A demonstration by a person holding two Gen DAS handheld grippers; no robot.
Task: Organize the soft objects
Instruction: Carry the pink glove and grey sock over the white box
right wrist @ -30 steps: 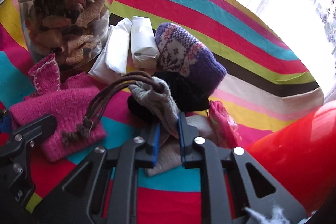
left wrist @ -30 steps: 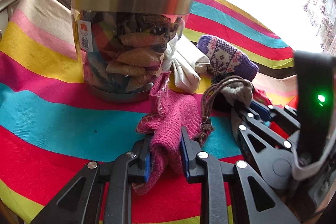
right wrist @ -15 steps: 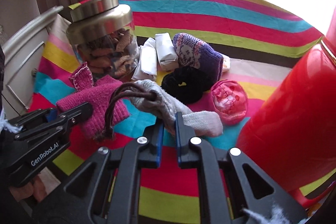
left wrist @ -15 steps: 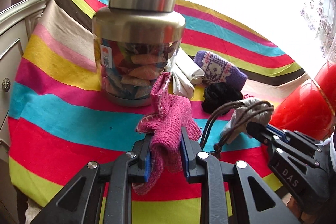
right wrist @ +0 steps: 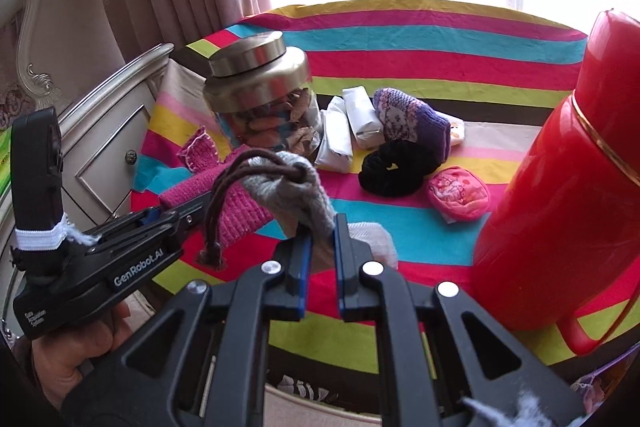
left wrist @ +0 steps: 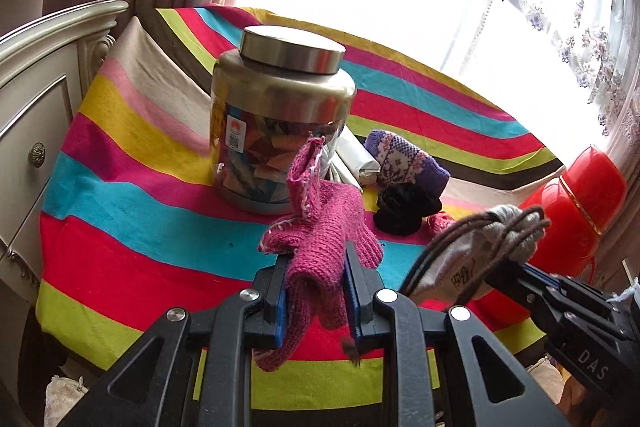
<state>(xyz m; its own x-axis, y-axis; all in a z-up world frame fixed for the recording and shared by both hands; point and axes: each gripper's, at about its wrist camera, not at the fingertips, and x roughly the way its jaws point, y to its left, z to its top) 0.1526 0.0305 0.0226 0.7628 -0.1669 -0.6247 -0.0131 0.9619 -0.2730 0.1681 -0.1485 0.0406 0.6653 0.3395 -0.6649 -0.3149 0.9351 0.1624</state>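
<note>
Both grippers had risen off the striped cloth (left wrist: 132,195) since earlier, my left gripper (left wrist: 316,291) clamping the pink glove (left wrist: 324,239) and my right gripper (right wrist: 320,259) pinching the grey pouch (right wrist: 296,191) (cords dangling), near the jar (left wrist: 280,131).

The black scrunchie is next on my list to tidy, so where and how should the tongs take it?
Grip the near, puffy edge of the black scrunchie, coming from above and the front. The purple knit mitten presses against its far side and the pink pouch sits to its right, so only the front is free.
</note>
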